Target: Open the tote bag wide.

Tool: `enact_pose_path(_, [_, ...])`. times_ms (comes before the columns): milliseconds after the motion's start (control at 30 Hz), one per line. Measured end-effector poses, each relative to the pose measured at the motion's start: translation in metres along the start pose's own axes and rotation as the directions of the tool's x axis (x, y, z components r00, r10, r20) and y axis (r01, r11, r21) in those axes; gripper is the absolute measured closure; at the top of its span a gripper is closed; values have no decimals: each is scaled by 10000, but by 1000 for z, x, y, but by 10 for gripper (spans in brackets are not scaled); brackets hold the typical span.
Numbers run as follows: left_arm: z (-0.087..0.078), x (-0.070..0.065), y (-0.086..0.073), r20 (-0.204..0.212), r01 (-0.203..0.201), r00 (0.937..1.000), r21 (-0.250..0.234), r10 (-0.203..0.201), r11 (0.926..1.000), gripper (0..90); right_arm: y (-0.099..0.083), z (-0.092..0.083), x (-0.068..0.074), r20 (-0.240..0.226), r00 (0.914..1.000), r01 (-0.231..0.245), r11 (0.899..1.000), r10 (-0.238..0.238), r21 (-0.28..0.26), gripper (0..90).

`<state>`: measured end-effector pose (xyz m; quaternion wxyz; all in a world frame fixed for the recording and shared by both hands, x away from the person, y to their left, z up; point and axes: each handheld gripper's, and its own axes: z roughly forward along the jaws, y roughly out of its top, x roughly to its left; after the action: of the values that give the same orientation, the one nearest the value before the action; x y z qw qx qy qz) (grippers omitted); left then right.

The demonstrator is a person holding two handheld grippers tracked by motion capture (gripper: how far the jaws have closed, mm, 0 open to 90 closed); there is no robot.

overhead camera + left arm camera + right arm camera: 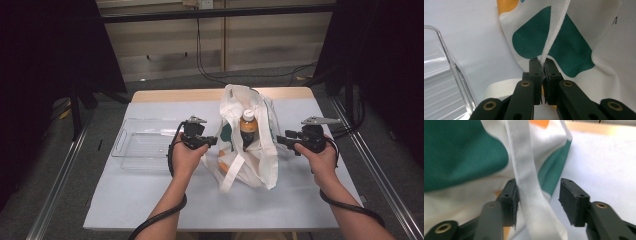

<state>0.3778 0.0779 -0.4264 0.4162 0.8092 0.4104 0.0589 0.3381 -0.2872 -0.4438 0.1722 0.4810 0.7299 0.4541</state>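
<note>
The table, covered in a pale sheet, carries everything, and the two grippers sit above its middle with the white tote bag between them.

That bag, printed with green and orange patches, stands open-mouthed just to the inner side of each gripper. Inside it an amber bottle with a white cap stands upright, its neck rising out of the opening, roughly level with the two grippers and between them.

On the outer side of the left gripper, close beside the person's left hand, lies a clear plastic tray; its rim shows at the edge of the left gripper view. I cannot make out anything lying in it.

In the left gripper view, the left gripper has its pads pinched together on a white strap of the bag, which runs edge-on up from the jaws across the green patch.

In the right gripper view, the right gripper stands partly apart. The other white strap hangs down between the jaws, lying against one pad, while the other pad stands clear of it with the table showing in the gap. In the high view the right gripper points at the bag's side, held by the right hand.
</note>
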Motion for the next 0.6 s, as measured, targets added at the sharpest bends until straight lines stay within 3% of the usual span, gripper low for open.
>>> enact_pose_path(33, [-1,1,0,3,-201,9998,179,201,9996,868,2,-1,0,-10,10000,23,9999,-23,-109,499])
enact_pose_path(200, [0,1,0,41,-88,10000,134,87,9999,868,17,-3,2,240,9990,398,9984,-389,-390,493])
enact_pose_path(400, [3,2,0,5,-44,10000,250,43,9997,872,26,1,10,18,9988,482,9946,-483,-914,528])
enact_pose_path(433, [3,3,0,-3,-80,10000,276,80,9996,872,27,1,12,5,9984,561,9937,-563,-971,553])
enact_pose_path(467, [3,3,0,-13,-88,10000,302,88,9995,872,30,1,15,5,9974,713,9903,-718,-1191,664])
enact_pose_path(500, [4,4,-1,-31,-69,10000,283,70,9996,872,30,1,15,5,9974,713,9903,-718,-1191,664])
enact_pose_path(600, [2,7,-1,20,60,10000,233,-60,9997,864,29,1,14,-168,9981,564,9909,-589,-1224,808])
